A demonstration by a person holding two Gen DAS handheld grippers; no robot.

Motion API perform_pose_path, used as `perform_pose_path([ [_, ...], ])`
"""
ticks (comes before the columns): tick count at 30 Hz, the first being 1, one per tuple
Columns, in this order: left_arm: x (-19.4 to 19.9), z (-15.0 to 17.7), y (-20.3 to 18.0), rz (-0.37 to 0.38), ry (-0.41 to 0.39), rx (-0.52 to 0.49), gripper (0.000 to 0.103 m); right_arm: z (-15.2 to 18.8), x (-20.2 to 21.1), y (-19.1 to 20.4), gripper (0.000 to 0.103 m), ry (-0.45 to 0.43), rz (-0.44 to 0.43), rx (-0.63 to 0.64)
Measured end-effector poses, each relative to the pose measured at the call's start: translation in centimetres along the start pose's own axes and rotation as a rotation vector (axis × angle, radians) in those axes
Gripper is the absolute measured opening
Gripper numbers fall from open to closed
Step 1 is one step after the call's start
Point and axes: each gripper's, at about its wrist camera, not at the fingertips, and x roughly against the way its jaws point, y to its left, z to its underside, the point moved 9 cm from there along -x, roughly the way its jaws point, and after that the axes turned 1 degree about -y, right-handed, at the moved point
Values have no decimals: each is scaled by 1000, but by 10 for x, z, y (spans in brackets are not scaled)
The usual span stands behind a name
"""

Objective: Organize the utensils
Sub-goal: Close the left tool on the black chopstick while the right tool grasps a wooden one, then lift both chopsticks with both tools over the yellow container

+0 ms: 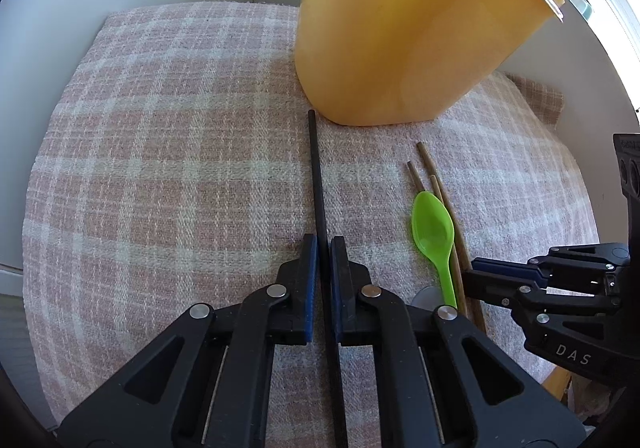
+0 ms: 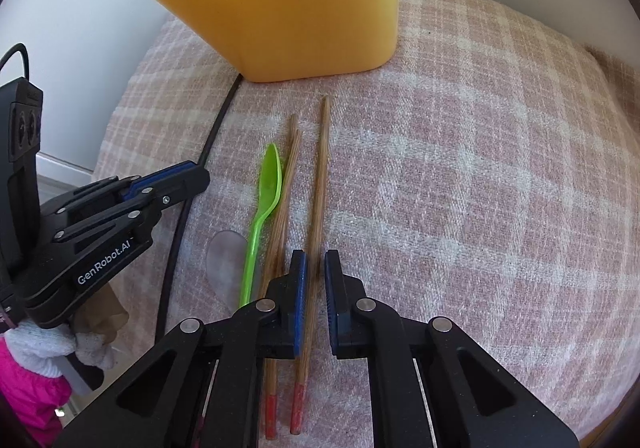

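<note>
The left claw (image 1: 323, 244) pinches a black chopstick (image 1: 316, 168). A wooden chopstick (image 2: 320, 176) lies between the right claw's (image 2: 316, 264) slightly open fingers.

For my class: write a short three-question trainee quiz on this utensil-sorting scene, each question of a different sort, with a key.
1. True or false: the left claw straddles the black chopstick.
2. Multiple choice: what lies directly beside the green spoon? A) a metal fork B) wooden chopsticks C) a plate
3. Fill in: the utensils lie on a checked ____ in front of the yellow container.

Key: 1 true; 2 B; 3 cloth.
</note>
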Motion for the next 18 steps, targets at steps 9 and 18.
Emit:
perform_pose_path([
  [9, 10, -2, 18, 120, -30, 103, 3, 2, 10, -10, 5, -42, -13, -19],
  [18, 60, 3, 10, 163, -157, 64, 3, 12, 46, -29, 5, -136, -53, -51],
])
